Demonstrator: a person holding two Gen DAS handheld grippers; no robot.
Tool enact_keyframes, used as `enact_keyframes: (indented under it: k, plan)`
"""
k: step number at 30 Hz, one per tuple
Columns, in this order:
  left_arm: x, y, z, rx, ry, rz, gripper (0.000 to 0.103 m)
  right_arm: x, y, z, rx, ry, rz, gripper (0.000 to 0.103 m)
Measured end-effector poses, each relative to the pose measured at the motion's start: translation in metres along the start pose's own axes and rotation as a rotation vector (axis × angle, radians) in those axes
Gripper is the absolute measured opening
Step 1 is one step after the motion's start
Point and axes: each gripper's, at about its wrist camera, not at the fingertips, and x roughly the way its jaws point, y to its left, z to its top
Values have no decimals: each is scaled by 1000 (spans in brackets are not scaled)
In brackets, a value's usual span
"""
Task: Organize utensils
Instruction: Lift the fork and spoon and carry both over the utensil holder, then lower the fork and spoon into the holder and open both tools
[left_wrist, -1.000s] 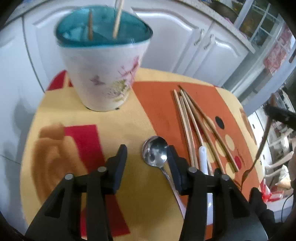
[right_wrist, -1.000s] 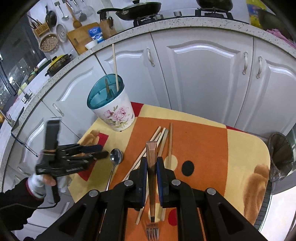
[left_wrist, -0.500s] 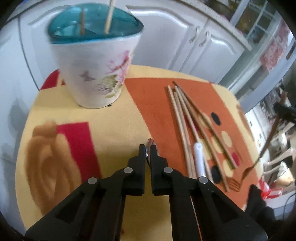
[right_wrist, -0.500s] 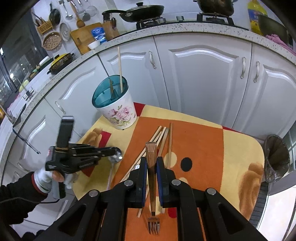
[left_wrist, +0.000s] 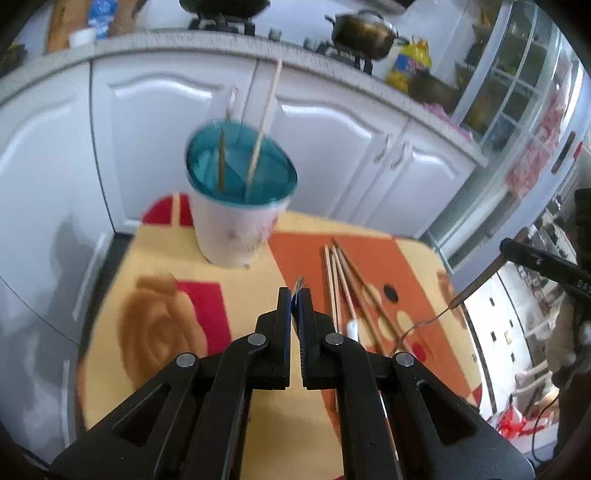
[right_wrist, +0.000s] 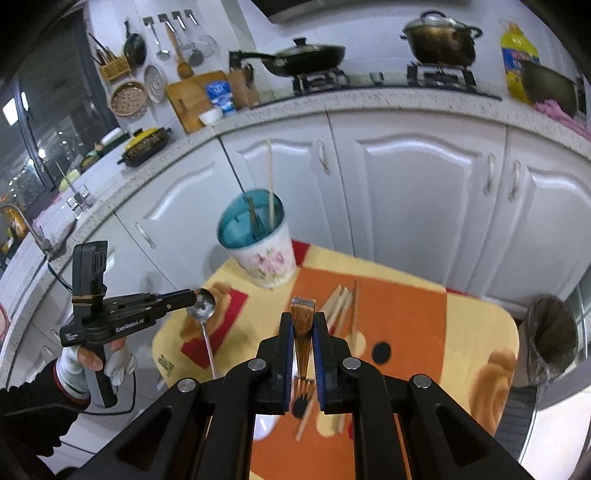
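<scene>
My left gripper (left_wrist: 294, 295) is shut on a metal spoon (right_wrist: 202, 303) by its bowl and holds it above the table's left side; the handle hangs down. My right gripper (right_wrist: 303, 325) is shut on a brown-handled fork (right_wrist: 302, 334), tines pointing down, held above the table. A floral utensil holder (left_wrist: 238, 206) with a teal inside stands at the back left of the table and has two sticks in it; it also shows in the right wrist view (right_wrist: 260, 240). Several wooden chopsticks (left_wrist: 347, 288) lie on the orange part of the cloth.
A white utensil handle (left_wrist: 352, 328) lies among the chopsticks. The small table has a yellow, orange and red cloth (left_wrist: 159, 302). White kitchen cabinets (right_wrist: 424, 192) stand behind it. A bin (right_wrist: 550, 336) is at the right.
My left gripper closed on the spoon's bowl and lifted it off the cloth. Both grippers rose away from the table. The fork stayed in my right gripper.
</scene>
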Motion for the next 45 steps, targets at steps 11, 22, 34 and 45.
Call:
enact_keyframes:
  k: [11,22,34,45]
  plan:
    - [-52,16,81,45,-218,202,2,0,45,86,-116,-123,47,9]
    - [-15,27,159,122,-326,441,2,56,66,176,-146,-189,22,9]
    - [58,40,165,176,-239,540,2,153,44,183,-58,-82,22,9]
    - [86,37,142,180,-157,519,2,196,35,156,-42,57,50,9]
